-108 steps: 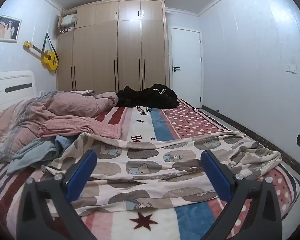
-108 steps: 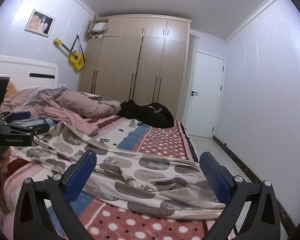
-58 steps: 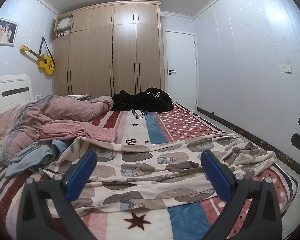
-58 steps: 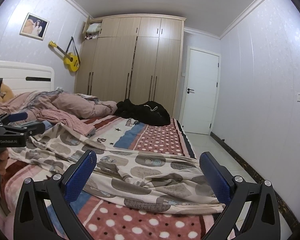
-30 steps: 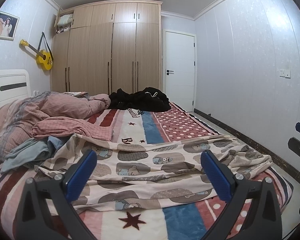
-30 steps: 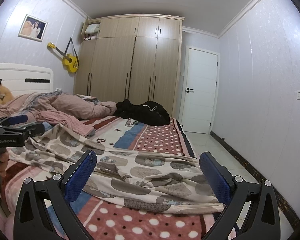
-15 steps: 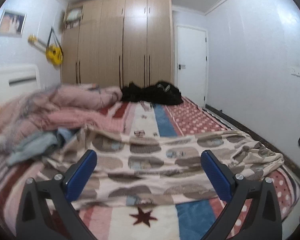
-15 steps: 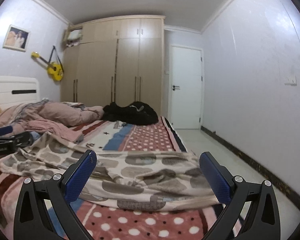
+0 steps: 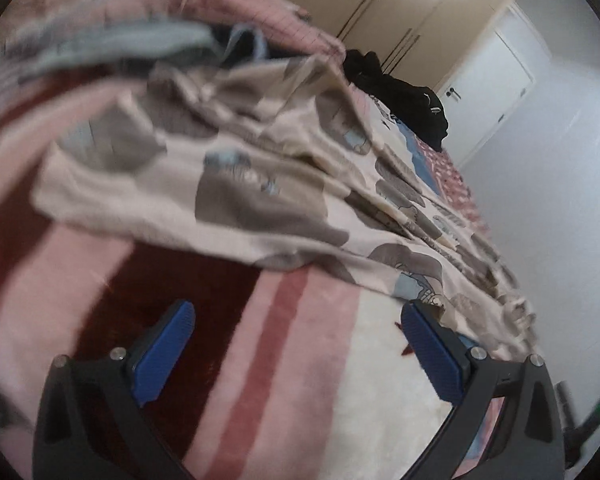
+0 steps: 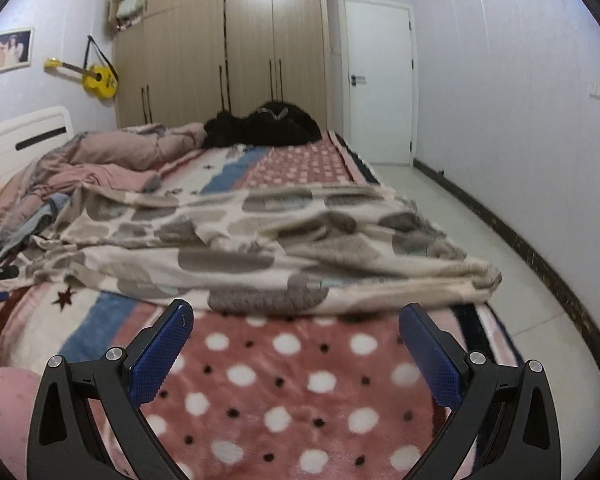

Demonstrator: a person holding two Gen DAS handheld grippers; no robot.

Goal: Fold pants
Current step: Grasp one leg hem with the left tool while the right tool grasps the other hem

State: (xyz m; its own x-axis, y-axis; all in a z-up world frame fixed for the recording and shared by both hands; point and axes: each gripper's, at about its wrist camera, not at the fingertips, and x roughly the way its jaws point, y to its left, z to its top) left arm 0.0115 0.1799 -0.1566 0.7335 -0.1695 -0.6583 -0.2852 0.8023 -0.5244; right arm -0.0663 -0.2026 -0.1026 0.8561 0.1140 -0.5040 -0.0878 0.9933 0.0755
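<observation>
Pants [image 10: 260, 240] lie spread crosswise on the bed [image 10: 300, 380], unfolded; left gripper [image 9: 300, 344] and right gripper [image 10: 296, 344] both gape wide and empty just short of the near edge, apparently positioned for opposite ends.

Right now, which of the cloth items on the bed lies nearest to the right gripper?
The bear-print pants, cream with grey patches, spread just beyond the right gripper. The pink quilt and black clothes lie farther back.
</observation>
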